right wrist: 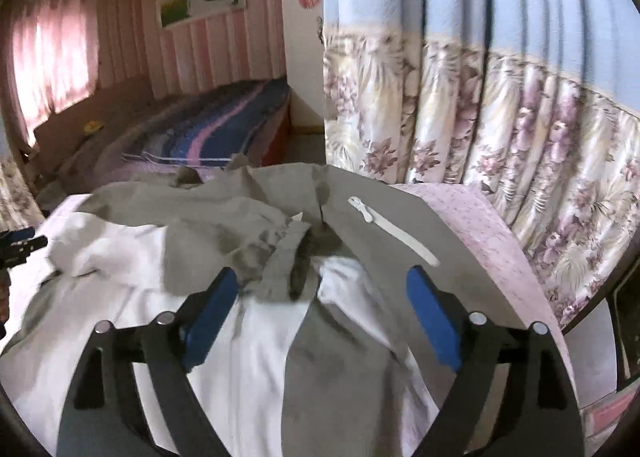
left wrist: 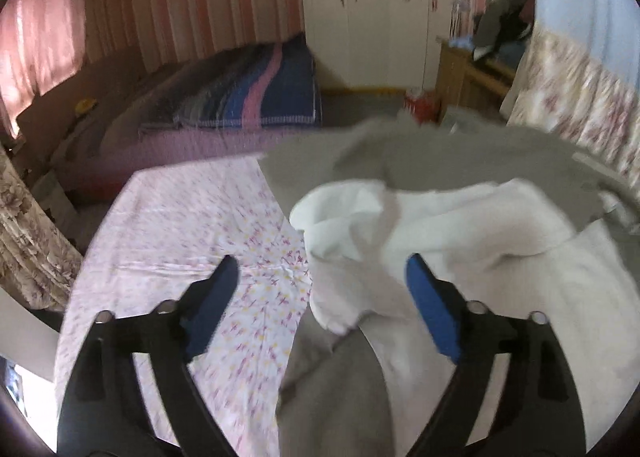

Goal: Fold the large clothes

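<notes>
A large grey jacket with white lining (left wrist: 460, 229) lies crumpled on a bed covered by a pink flowered sheet (left wrist: 192, 225). My left gripper (left wrist: 320, 281) is open and empty, hovering over the jacket's left edge where white lining meets the sheet. In the right wrist view the same jacket (right wrist: 248, 209) shows its grey shell, white lining and a white zipper (right wrist: 392, 229). My right gripper (right wrist: 320, 289) is open and empty just above the jacket's collar area. The left gripper's tip (right wrist: 20, 247) shows at the far left.
A second bed with a striped blue and pink blanket (left wrist: 248, 97) stands behind. A white wardrobe (left wrist: 376, 9) and a wooden cabinet (left wrist: 472, 73) are at the back. A flowered curtain (right wrist: 500, 105) hangs close on the right. A red object (left wrist: 418, 101) sits on the floor.
</notes>
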A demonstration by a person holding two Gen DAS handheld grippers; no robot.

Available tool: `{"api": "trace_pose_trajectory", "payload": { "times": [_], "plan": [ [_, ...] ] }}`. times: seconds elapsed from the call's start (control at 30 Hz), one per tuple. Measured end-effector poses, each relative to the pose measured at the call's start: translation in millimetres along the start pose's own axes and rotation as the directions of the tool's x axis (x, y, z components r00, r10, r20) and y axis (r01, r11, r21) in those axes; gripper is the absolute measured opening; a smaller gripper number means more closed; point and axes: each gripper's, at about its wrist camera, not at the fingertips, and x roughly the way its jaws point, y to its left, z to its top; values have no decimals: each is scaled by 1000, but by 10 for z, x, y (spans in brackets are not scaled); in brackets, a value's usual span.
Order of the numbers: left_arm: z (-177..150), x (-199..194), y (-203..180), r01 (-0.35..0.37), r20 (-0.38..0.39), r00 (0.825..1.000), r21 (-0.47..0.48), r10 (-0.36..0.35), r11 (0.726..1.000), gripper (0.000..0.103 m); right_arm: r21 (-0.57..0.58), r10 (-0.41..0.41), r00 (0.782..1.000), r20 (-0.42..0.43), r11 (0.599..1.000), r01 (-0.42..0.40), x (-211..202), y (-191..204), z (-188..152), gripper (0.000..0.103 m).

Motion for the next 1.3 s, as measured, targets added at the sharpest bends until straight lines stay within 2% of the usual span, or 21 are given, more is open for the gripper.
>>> {"api": "trace_pose_trajectory", "payload": {
  "times": [0.1,0.23,0.33,0.47,0.6,0.73,0.87,1.0,1.13,1.2,1.3],
  "plan": [
    [-152,-552,2,16,60,998,-28,-14,999,99,-13,19,999,26,1000,-19,-497,-64,-152,93],
    [-474,-1131,-49,27,111,994,-27,-24,999,100,-50,5,998,55,999,-2,-1079,-264,-403,96],
    [-725,-1472,-55,34,152,988,-21,-30,999,100,-26,-110,991,72,993,112,-1439,-577,-646,98],
    [-1087,-1727,26,15,166,986,-63,-4,998,100,87,-213,977,7,974,211,-1739,-1130,-999,99],
    [-1345,-1794,124,-2,140,990,-102,16,995,100,171,-253,967,-40,951,256,-1868,-1442,-1325,99],
    [-1535,-1842,190,-13,116,993,-125,27,992,100,223,-225,973,-56,947,232,-1906,-1521,-1612,99],
    [-1665,-1888,264,-7,88,996,-167,22,986,100,226,-202,976,-76,950,214,-1814,-1512,-1748,99],
    [-1687,-1882,230,-15,64,998,-154,25,988,100,251,-183,977,-105,946,204,-1720,-1541,-1823,99],
    [-1642,-1931,222,-23,74,997,-149,34,989,100,318,-174,980,-94,928,195,-1739,-1715,-1863,99],
    [-1613,-1935,234,-35,73,996,-158,47,987,100,292,-212,973,-92,928,229,-1717,-1743,-1848,99],
    [-1559,-1922,243,-38,73,996,-159,51,987,100,280,-193,976,-104,936,215,-1590,-1788,-1855,99]
  ]
}}
